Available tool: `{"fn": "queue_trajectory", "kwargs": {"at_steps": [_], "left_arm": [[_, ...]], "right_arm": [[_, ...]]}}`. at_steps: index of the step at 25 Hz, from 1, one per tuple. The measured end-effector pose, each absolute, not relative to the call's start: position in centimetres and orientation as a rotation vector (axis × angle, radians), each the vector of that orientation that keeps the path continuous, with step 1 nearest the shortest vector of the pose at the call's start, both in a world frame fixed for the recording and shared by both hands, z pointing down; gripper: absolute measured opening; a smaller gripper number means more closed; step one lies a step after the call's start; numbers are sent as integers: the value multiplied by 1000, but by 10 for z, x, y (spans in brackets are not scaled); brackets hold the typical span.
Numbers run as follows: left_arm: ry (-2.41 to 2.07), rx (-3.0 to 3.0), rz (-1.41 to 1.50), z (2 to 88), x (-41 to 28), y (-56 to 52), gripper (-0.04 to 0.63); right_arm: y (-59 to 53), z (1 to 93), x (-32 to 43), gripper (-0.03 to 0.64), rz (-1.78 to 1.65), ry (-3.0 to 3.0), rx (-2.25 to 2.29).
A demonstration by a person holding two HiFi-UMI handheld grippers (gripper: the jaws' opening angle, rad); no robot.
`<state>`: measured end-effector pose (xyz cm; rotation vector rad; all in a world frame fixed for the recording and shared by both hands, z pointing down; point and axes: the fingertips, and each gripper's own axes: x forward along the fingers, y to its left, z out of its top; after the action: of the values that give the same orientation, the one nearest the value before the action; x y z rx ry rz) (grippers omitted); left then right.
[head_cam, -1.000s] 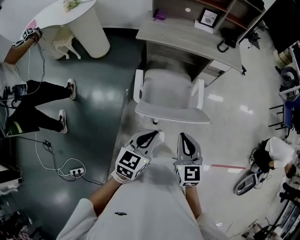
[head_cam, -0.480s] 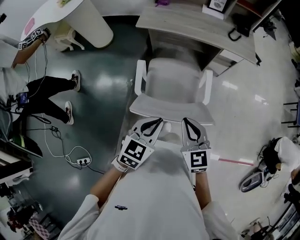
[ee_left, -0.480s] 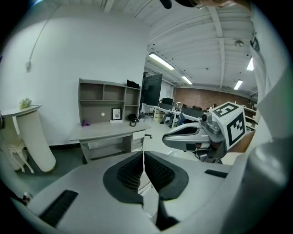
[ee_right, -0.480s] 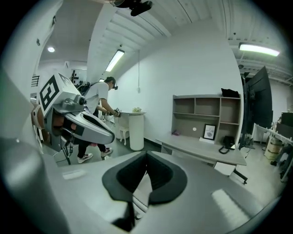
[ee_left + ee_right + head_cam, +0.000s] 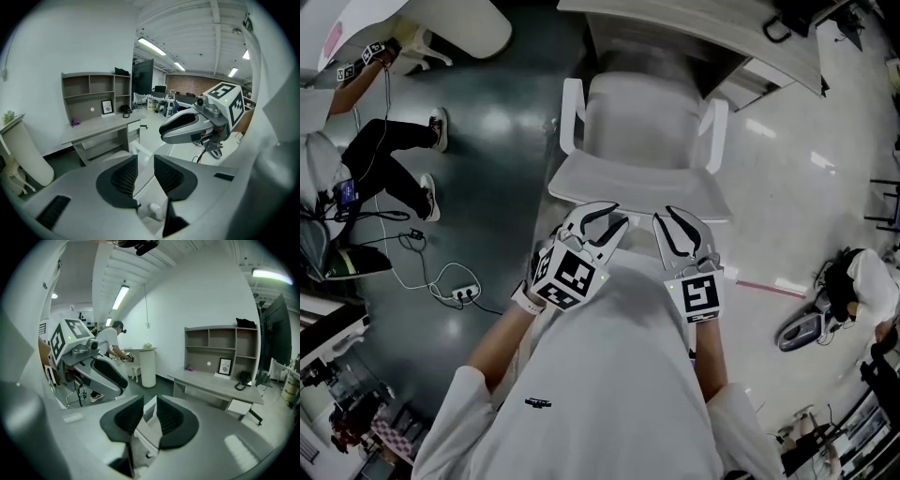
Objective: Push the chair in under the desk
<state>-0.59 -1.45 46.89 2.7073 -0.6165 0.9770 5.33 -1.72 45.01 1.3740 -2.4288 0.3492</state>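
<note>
The white armchair [image 5: 642, 141] faces the grey desk [image 5: 694, 28], its seat partly under the desk's edge. Both grippers are at the top edge of its backrest [image 5: 628, 197]. My left gripper [image 5: 607, 217] and right gripper [image 5: 677, 223] sit side by side, and their jaws have just been opening. In the left gripper view the jaws [image 5: 145, 171] stand apart with the backrest edge [image 5: 143, 183] showing in the gap. The right gripper [image 5: 150, 416] shows the same, with the chair's edge [image 5: 149, 427] between its pads. The pads press on nothing.
A person sits on the dark floor at the left [image 5: 356, 178], near a power strip with cables [image 5: 455, 295]. A round white table [image 5: 459, 23] stands at the back left. Another person [image 5: 862, 291] and a floor device [image 5: 797, 328] are at the right.
Both grippers have moved forward and down to the chair's backrest edge, and the chair looms closer. Both sets of jaws, shut before, now stand apart.
</note>
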Motion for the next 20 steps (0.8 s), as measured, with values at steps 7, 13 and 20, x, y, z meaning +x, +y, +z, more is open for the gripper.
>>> {"fn": "queue_trajectory", "kwargs": {"at_steps": [7,13,20], "left_arm": [[-479,2693,1142,506,-1,-9,155],[-418,2672,1204,528,3,-11,173],[-343,2669,1415,565,-7,-5,212]], "right_arm": [[-12,479,43,149,347,-2447,1108],[-6,507,34,169,294,-2420,870],[4,548,28,170,187,-2312,684]]}}
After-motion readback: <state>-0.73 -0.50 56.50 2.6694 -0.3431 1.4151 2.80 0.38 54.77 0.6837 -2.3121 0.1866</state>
